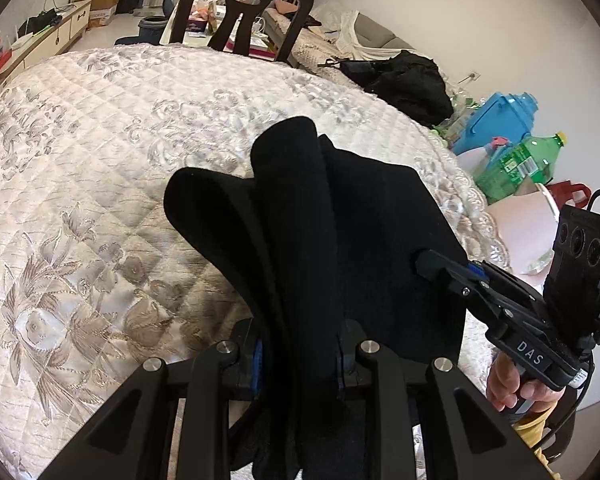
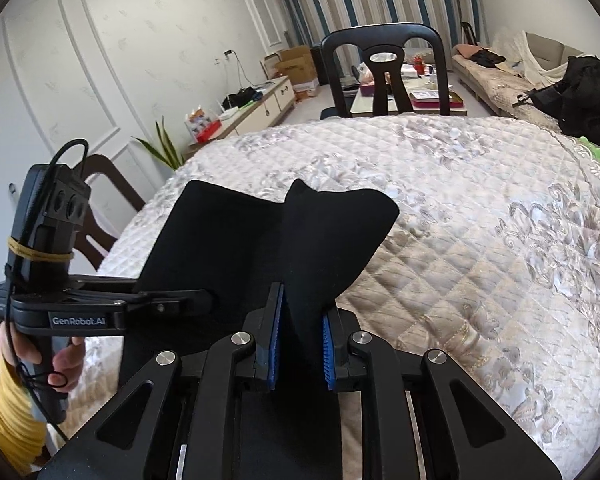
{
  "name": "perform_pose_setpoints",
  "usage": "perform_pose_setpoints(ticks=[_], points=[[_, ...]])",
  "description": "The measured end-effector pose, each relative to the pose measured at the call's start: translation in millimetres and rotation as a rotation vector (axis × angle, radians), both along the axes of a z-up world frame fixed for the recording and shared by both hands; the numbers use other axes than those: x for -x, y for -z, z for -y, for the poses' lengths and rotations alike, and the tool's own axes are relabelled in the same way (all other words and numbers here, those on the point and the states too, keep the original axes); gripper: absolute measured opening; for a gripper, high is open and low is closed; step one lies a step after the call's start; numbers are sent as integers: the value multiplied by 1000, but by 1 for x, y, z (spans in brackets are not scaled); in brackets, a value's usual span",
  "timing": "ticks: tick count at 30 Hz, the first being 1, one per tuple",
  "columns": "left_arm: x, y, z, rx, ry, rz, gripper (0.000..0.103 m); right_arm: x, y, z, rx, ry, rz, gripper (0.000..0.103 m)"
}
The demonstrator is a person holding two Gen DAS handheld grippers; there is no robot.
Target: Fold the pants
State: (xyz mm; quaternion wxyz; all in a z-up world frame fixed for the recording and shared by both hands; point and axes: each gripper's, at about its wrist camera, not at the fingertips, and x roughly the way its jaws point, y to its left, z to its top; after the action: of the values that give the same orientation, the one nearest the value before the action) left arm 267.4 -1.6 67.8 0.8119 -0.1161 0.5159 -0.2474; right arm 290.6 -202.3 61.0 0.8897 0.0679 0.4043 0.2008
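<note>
- We have the black pants (image 1: 300, 208) clamped in both the left gripper (image 1: 300, 364) and right gripper (image 2: 300, 352), above the near edge of the quilted table (image 2: 480, 200).
- The cloth is soft, light and floppy; we judge the edges the best hold.

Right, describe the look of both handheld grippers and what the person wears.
Both grippers are black linkage frames with silver pivot bolts and blue ribbed pads. The right gripper reads "DAS"; the left gripper reads "GenRobot.AI", its camera block banded and cabled. Yellow sleeves.

The right tool (image 2: 300, 354) grips a fold of the black pants (image 2: 332, 232) between blue pads above the quilted bed (image 2: 480, 208); the left tool (image 2: 204, 300) clamps their left edge.
</note>
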Motion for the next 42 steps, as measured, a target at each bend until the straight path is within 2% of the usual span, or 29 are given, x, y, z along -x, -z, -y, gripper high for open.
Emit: perform_pose_setpoints(ticks=[5,7,11,16,24,29,34,36,42], points=[[-6,9,0,-74,-7,2,32,-2,8,4,30,20,-10,17],[-8,13,-1,-78,-7,-2,35,-5,13,8,36,29,-19,17],[-8,19,-3,-92,-15,-3,44,-9,21,13,47,42,-39,17],[-7,21,-3,-144,-27,31,59,-11,24,13,60,50,-45,20],[-5,24,-4,-212,-50,87,77,-8,30,9,134,68,-14,30],[2,21,1,-267,-69,140,79,-5,29,10,149,98,0,35],[21,10,9,-372,-88,228,79,7,18,12,160,129,37,47],[29,6,8,-364,-99,244,79,16,11,12,156,130,75,52],[63,-8,3,-356,-152,291,79,47,-7,8,118,115,125,54]])
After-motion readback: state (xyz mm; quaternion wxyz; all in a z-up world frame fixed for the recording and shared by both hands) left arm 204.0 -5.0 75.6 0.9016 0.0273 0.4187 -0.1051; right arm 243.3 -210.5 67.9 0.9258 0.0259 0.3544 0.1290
